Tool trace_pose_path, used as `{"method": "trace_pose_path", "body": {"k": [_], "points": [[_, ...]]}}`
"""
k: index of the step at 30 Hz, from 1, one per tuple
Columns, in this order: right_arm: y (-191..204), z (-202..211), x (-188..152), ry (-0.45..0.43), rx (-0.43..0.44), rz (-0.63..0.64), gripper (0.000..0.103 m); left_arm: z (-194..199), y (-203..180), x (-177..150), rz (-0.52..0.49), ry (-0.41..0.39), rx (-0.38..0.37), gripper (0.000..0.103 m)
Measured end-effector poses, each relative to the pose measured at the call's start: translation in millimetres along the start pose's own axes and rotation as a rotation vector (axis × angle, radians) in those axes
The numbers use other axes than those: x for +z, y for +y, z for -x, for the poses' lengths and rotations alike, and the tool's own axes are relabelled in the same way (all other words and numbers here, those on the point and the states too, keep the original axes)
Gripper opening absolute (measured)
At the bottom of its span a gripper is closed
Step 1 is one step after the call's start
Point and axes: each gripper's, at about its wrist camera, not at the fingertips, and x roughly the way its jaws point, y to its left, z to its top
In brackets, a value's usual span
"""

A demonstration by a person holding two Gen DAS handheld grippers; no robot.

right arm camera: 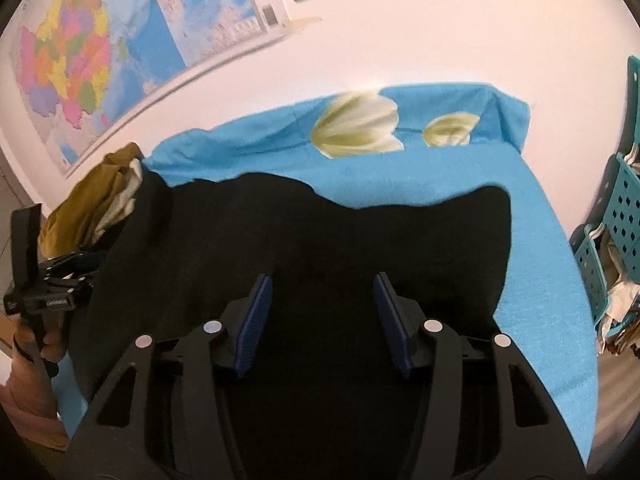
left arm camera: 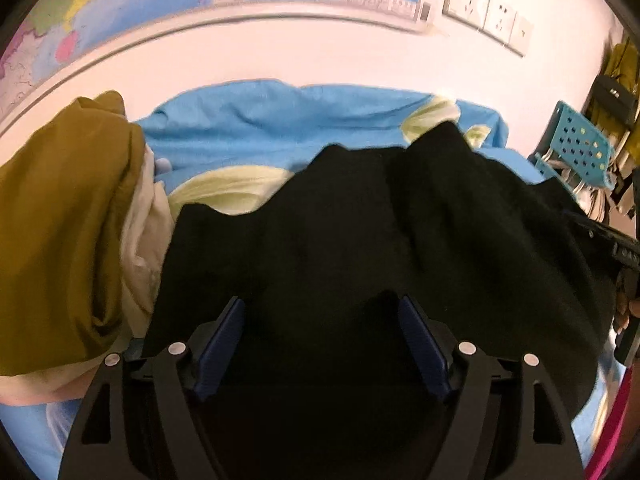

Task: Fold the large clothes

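A large black garment [left arm camera: 360, 220] lies spread over a blue sheet [left arm camera: 260, 128] with pale flower prints; it also shows in the right wrist view [right arm camera: 320, 232]. My left gripper [left arm camera: 322, 308] hovers over the garment's near edge with its jaws wide apart and nothing between the blue pads [left arm camera: 224, 340]. My right gripper [right arm camera: 322, 284] is likewise over the garment's near part, jaws wide apart and empty. The left gripper's body [right arm camera: 44, 280] shows at the left edge of the right wrist view, and the right one [left arm camera: 616, 248] at the right edge of the left wrist view.
A heap of olive and cream clothes [left arm camera: 68, 232] lies at the left, touching the black garment; it also shows in the right wrist view [right arm camera: 92, 200]. A teal perforated basket [right arm camera: 616, 224] stands to the right of the bed. A wall with a map [right arm camera: 100, 52] is behind.
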Motion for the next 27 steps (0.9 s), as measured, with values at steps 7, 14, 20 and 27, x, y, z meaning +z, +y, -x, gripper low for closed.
{"method": "trace_pose_path", "body": {"k": [7,14,20,27], "points": [[-7.9,63.9,-30.4,-0.081,0.052,-0.014,0.058,26.8,0.4,-18.8,-0.037,-0.034,0.015,0.080],[-31.3,42.7,-48.8,-0.025,-0.035,-0.066,0.059,24.1,5.3,-34.0,-0.020,-0.021,0.042,0.081],[-22.2,55.8,-47.6,-0.091,-0.045,-0.091,0.061,29.9,3.1,-37.2,-0.019,-0.030,0.061,0.081],[32.2,86.5,-44.0,-0.162,0.072,0.064,0.077,46.9,4.8,-45.6,-0.019,-0.059,0.065,0.081]]}}
